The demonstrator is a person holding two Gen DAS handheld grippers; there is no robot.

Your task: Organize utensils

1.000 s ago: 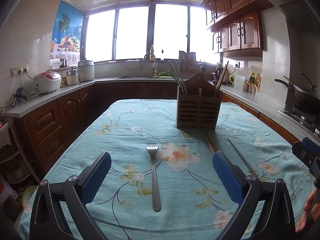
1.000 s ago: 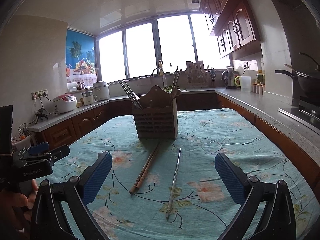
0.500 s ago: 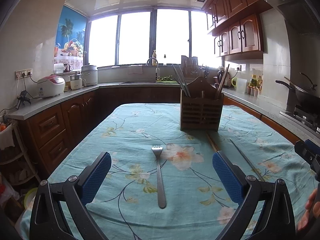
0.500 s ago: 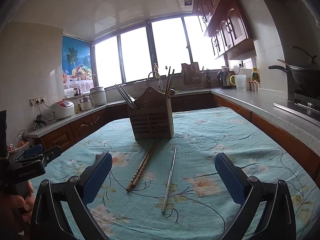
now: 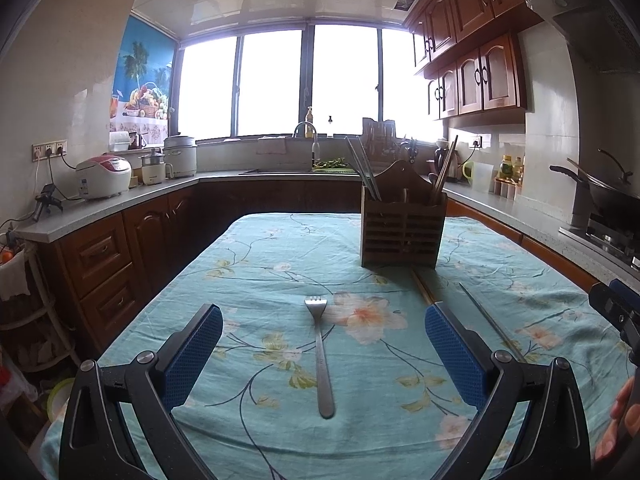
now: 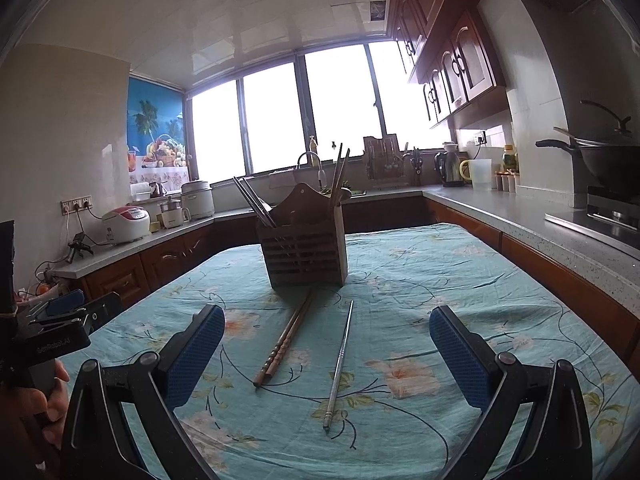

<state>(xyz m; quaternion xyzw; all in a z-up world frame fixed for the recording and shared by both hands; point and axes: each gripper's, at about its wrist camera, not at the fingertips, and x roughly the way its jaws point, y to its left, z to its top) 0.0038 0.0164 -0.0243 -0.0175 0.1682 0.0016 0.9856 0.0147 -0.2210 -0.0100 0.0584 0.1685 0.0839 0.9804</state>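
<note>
A steel fork (image 5: 321, 356) lies on the floral tablecloth, tines pointing away, between the fingers of my open, empty left gripper (image 5: 322, 346). A wooden utensil holder (image 5: 402, 230) with chopsticks in it stands further back; it also shows in the right wrist view (image 6: 306, 250). In front of it lie a pair of wooden chopsticks (image 6: 286, 342) and metal chopsticks (image 6: 339, 364). My right gripper (image 6: 327, 350) is open and empty, above the near ends of these chopsticks. The metal chopsticks also show in the left wrist view (image 5: 486, 318).
The table (image 5: 260, 264) is covered by a teal floral cloth. Kitchen counters with wooden cabinets surround it: rice cookers (image 5: 105, 176) at the left, a sink (image 5: 306, 136) at the back, a wok on the stove (image 6: 604, 160) at the right.
Both grippers have tilted and lowered slightly, so the table and holder sit lower in view. The fork and chopsticks have not moved. Both grippers stay open.
</note>
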